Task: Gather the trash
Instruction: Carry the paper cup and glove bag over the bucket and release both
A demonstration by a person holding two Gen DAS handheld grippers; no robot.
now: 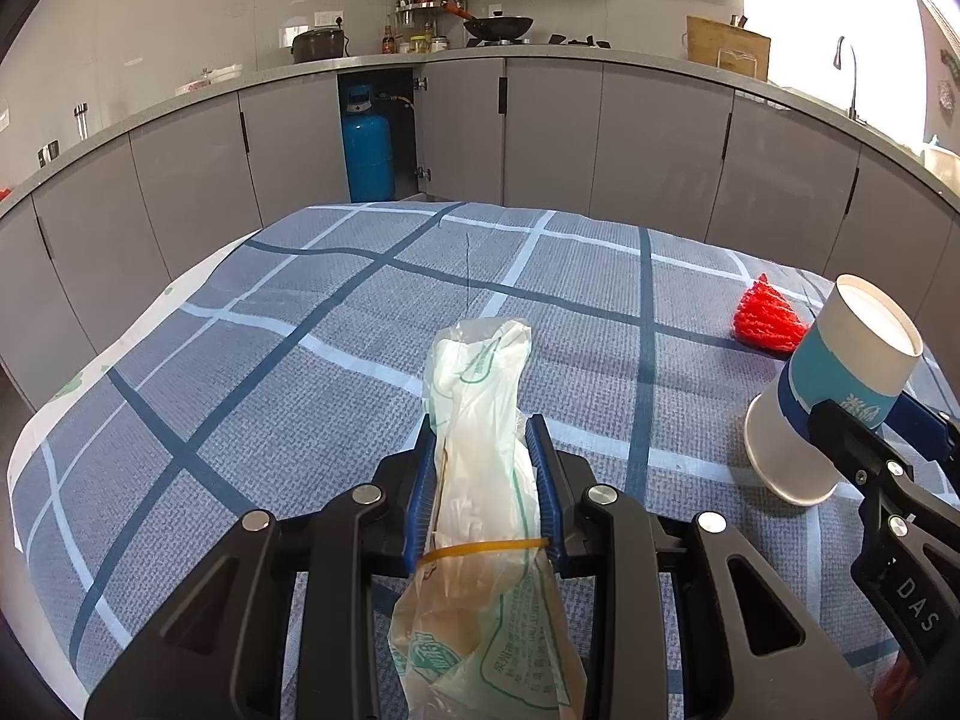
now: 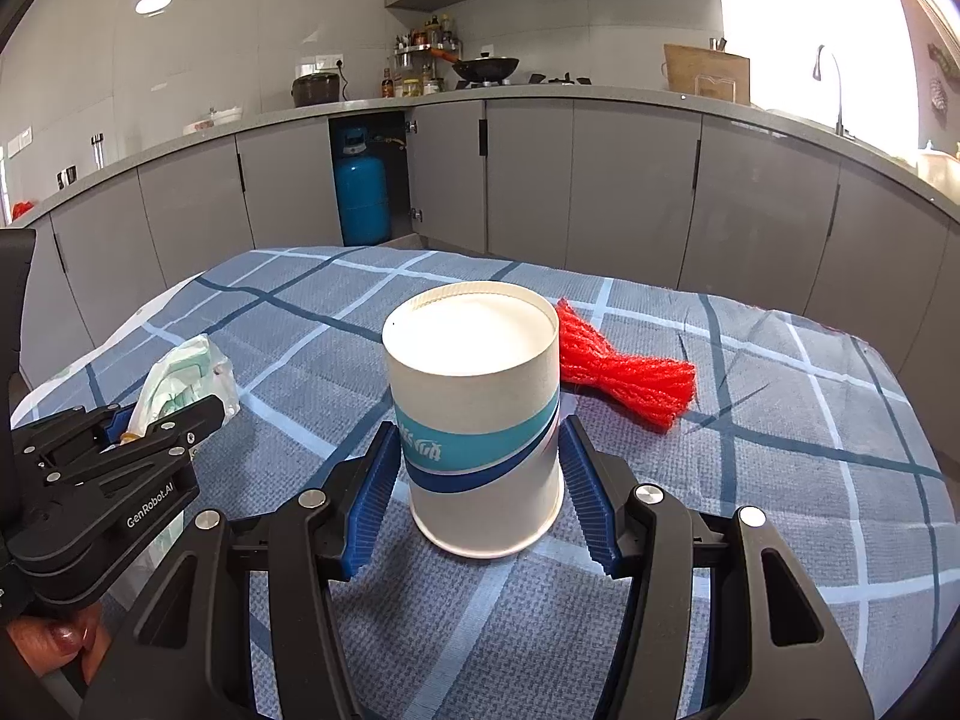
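My left gripper [image 1: 483, 426] is shut on a crumpled clear plastic bag [image 1: 480, 480] with green print and a yellow rubber band around it. The bag sticks out beyond the fingertips over the table. My right gripper [image 2: 480, 426] is shut on a white paper cup [image 2: 474, 408] with a blue band, its blue pads pressing on both sides. In the left wrist view the cup [image 1: 840, 372] leans, mouth up, at the right edge. A red foam net [image 2: 624, 378] lies on the cloth just behind the cup. The left gripper [image 2: 168, 414] with the bag [image 2: 186, 372] shows at the left.
The table wears a blue checked cloth [image 1: 300, 360]. Behind it runs a grey kitchen counter [image 1: 540, 54] with a wok, jars and a pot. A blue gas cylinder [image 1: 367, 156] stands in an open cabinet. A person's fingers [image 2: 60, 642] show at the lower left.
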